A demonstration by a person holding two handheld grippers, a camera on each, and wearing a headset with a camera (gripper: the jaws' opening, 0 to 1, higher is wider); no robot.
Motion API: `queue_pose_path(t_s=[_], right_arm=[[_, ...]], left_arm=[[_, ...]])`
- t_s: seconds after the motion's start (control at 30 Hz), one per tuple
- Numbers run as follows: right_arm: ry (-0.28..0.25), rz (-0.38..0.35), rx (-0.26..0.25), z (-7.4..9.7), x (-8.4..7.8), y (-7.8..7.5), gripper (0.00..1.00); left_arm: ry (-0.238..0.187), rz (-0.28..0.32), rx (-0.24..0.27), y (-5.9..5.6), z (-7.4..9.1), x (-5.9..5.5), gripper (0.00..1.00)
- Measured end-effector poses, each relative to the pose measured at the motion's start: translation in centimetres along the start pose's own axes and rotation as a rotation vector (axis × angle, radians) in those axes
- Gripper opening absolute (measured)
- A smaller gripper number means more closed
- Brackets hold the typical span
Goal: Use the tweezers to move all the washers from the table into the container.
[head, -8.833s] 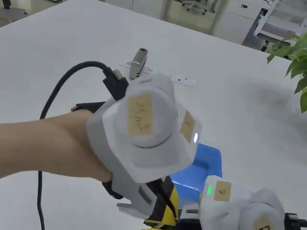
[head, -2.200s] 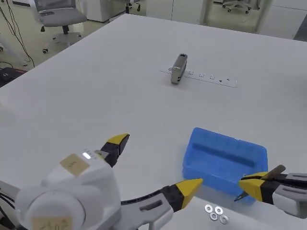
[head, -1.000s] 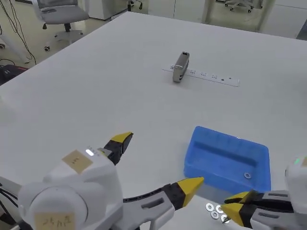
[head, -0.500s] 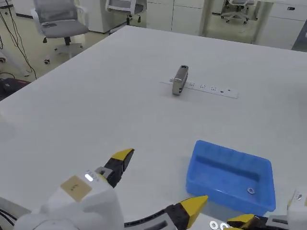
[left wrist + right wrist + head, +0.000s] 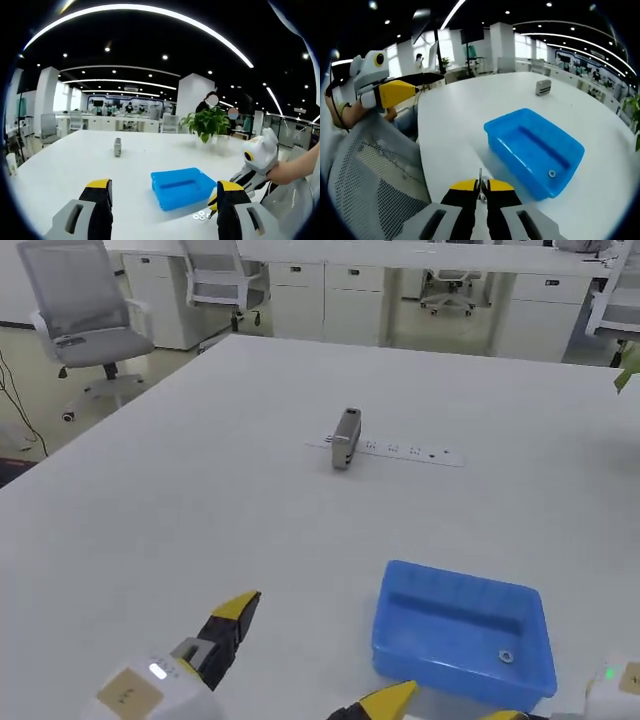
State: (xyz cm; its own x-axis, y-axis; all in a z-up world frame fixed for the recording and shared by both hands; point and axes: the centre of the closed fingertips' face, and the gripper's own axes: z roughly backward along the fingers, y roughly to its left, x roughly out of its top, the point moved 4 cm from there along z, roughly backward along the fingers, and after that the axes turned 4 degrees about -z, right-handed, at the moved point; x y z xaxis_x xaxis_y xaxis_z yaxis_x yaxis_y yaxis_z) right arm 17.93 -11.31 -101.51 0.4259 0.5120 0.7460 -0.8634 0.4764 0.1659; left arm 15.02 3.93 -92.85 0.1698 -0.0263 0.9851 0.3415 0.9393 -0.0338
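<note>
Washers (image 5: 201, 216) lie in a small cluster on the table (image 5: 200, 500), just beside the near wall of the blue container (image 5: 462, 625). They look like three, though they are too small to count for sure. A lone washer (image 5: 552, 173) already sits on the container floor near a corner, so I judge you are partway through, at the start of another pick.

Your right gripper (image 5: 481, 186) has its jaws pinched almost together on the tweezers (image 5: 480, 176), whose thin tip pokes up between them. Whether that tip carries anything is too small to tell. Your left gripper (image 5: 163, 186) has its jaws spread wide with nothing between them, and it hangs near the container without touching it.

The next move likely calls for lowering the tweezers tip onto one washer at the rim of the cluster. Nip its edge, lift it above the container wall and let go over the open floor. Thin flat metal on a smooth top may slide rather than lift, so come in at a shallow angle.

Mind the table's near edge. The cluster lies between it and the container, and a nudged washer could skate off toward the mesh chair back (image 5: 365, 170). Beyond the container the tabletop is bare as far as the adapter (image 5: 345, 437) and power strip (image 5: 410, 452), well apart from your work, so you have room to swing on that side.
</note>
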Motion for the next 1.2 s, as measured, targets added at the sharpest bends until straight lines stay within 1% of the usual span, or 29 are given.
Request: queue_pose_path(t_s=[0.03, 0.07, 0.1, 0.27, 0.5, 0.73, 0.83, 1.0, 1.2], right_arm=[[-0.013, -0.015, -0.005, 0.2, 0.2, -0.1, 0.03], [-0.04, -0.028, 0.003, 0.4, 0.6, 0.1, 0.03], [-0.042, -0.039, 0.016, 0.5, 0.8, 0.3, 0.03], [-0.049, -0.032, 0.012, 1.3, 1.4, 0.1, 0.03], [-0.095, -0.032, -0.007, 2.6, 3.5, -0.6, 0.03], [-0.133, -0.025, -0.029, 3.4, 5.3, -1.4, 0.03], [-0.144, -0.027, -0.033, 3.7, 5.7, -1.7, 0.03], [-0.148, -0.012, -0.038, 3.9, 6.4, -2.2, 0.03], [-0.171, -0.004, -0.041, 4.1, 7.9, -3.3, 0.03]], left_arm=[[0.002, -0.002, -0.001, 0.0, 0.0, 0.0, 0.87], [0.003, -0.002, -0.004, 0.0, 0.0, 0.0, 0.87], [0.002, 0.0, -0.005, -0.1, 0.0, 0.0, 0.87], [0.008, -0.005, 0.002, 0.0, 0.0, -0.1, 0.86], [0.016, -0.015, 0.004, 0.0, 0.0, -0.1, 0.85], [0.017, -0.023, -0.018, -0.3, -0.1, -0.2, 0.85], [0.022, -0.027, -0.021, -0.4, -0.1, -0.2, 0.85], [0.015, -0.026, -0.018, -0.3, -0.1, -0.2, 0.85], [0.01, -0.027, -0.016, -0.2, 0.0, -0.1, 0.85]])
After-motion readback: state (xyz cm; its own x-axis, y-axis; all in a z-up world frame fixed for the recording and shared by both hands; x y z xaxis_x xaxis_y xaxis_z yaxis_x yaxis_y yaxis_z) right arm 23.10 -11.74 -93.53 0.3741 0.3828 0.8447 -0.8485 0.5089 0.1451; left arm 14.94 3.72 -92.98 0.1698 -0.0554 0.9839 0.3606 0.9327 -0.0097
